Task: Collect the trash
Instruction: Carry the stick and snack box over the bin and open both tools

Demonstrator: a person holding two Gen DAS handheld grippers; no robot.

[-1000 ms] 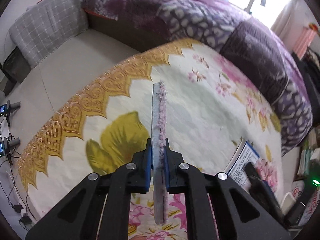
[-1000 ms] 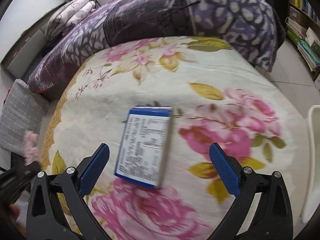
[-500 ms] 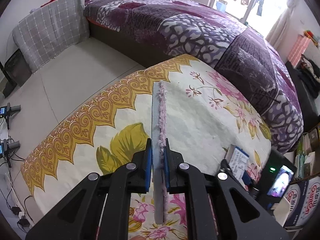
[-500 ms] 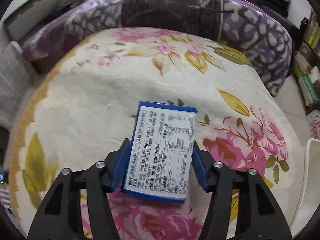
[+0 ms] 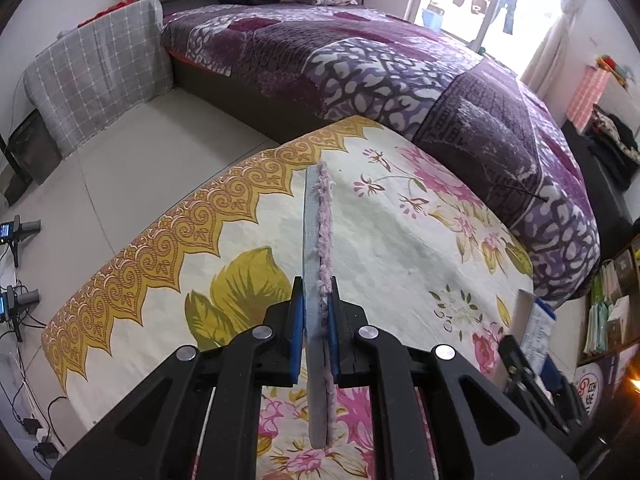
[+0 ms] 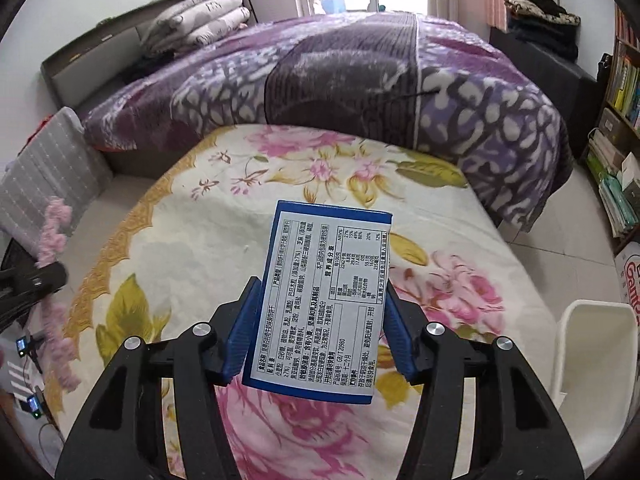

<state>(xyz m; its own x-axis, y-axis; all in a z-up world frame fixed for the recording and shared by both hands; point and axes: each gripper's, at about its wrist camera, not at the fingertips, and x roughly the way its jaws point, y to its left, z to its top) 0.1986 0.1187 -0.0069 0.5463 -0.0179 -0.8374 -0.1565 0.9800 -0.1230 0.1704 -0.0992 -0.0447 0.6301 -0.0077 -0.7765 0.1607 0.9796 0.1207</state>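
My left gripper (image 5: 316,322) is shut on a flat grey strip with pink fuzzy trim (image 5: 318,240), held edge-on above the floral sheet (image 5: 400,248). My right gripper (image 6: 316,328) is shut on a blue box with a white printed label (image 6: 320,300), lifted above the floral sheet (image 6: 200,248). The box and right gripper also show at the right edge of the left wrist view (image 5: 538,336). The left gripper with its pink trim shows at the left edge of the right wrist view (image 6: 50,264).
A white plastic bin (image 6: 592,352) stands on the floor at the right. A purple patterned quilt (image 6: 360,76) covers the bed behind. A grey checked cushion (image 5: 96,72) leans at the left. Bookshelves (image 6: 620,148) line the right wall. Cables and devices (image 5: 16,272) lie at far left.
My right gripper has closed on the blue box and lifted it off the sheet. My left gripper, still holding the fuzzy strip, has risen and pulled back.
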